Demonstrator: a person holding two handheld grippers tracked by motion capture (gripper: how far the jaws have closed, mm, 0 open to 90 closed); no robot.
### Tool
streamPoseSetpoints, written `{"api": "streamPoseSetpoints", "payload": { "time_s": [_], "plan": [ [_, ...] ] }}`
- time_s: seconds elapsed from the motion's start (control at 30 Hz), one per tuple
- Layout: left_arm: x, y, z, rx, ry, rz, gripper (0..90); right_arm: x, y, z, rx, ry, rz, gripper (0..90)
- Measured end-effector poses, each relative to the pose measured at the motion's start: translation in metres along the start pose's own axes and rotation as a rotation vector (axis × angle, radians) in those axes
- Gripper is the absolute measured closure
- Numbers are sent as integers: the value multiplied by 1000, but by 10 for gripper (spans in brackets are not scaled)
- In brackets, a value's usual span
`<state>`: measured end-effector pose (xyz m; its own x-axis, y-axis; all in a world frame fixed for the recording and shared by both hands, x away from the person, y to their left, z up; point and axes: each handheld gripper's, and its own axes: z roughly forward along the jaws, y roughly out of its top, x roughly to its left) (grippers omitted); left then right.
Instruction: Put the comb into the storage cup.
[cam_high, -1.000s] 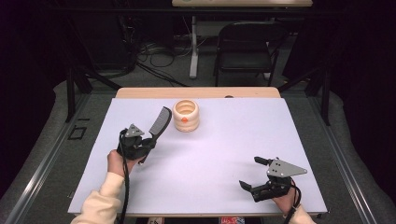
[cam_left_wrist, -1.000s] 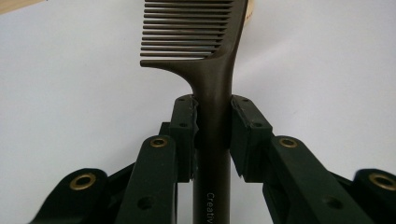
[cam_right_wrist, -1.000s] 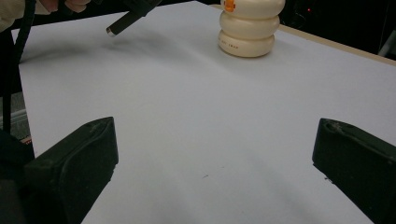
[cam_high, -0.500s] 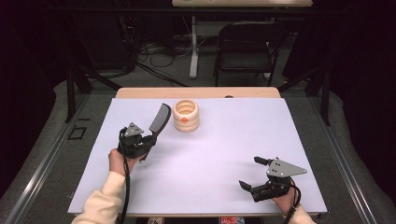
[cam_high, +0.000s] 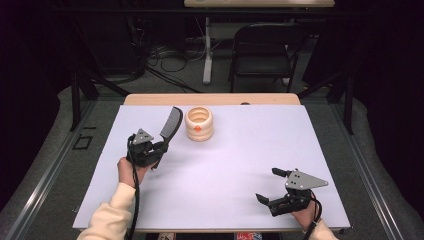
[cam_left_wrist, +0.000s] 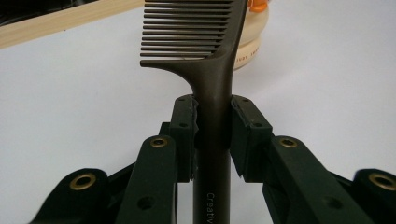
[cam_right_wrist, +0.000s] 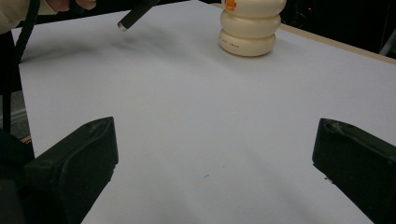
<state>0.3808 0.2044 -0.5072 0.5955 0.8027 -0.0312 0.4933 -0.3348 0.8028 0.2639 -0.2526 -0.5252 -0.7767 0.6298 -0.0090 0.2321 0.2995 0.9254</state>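
My left gripper (cam_high: 159, 145) is shut on the handle of a dark comb (cam_high: 171, 122), held above the white table with its teeth end tilted up toward the far side. In the left gripper view the comb (cam_left_wrist: 212, 70) runs straight up between the two jaw pads, teeth to the left. A cream ribbed pot (cam_high: 199, 124) with an orange spot stands just right of the comb's head. My right gripper (cam_high: 272, 186) rests near the front right of the table, open, nothing between its jaws. The comb's handle tip (cam_right_wrist: 125, 23) shows far off in the right gripper view.
The white sheet (cam_high: 250, 150) covers a wooden table whose far edge (cam_high: 210, 99) shows. A folding chair (cam_high: 262, 47) and cables lie on the floor beyond. The cream pot (cam_right_wrist: 251, 25) sits at the far end of the right gripper view.
The left gripper with the comb has shifted slightly; the right gripper has not moved.
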Motion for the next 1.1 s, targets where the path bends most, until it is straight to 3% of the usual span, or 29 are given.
{"api": "streamPoseSetpoints", "payload": {
  "time_s": [0.33, 1.1],
  "plan": [
    [1, 5, 0, -28, 3, -6, 722, 0, 0, 0, 0, -2, 1, 0],
    [0, 18, 9, -17, -26, 14, 722, 0, 0, 0, 0, -4, 1, 0]
  ]
}}
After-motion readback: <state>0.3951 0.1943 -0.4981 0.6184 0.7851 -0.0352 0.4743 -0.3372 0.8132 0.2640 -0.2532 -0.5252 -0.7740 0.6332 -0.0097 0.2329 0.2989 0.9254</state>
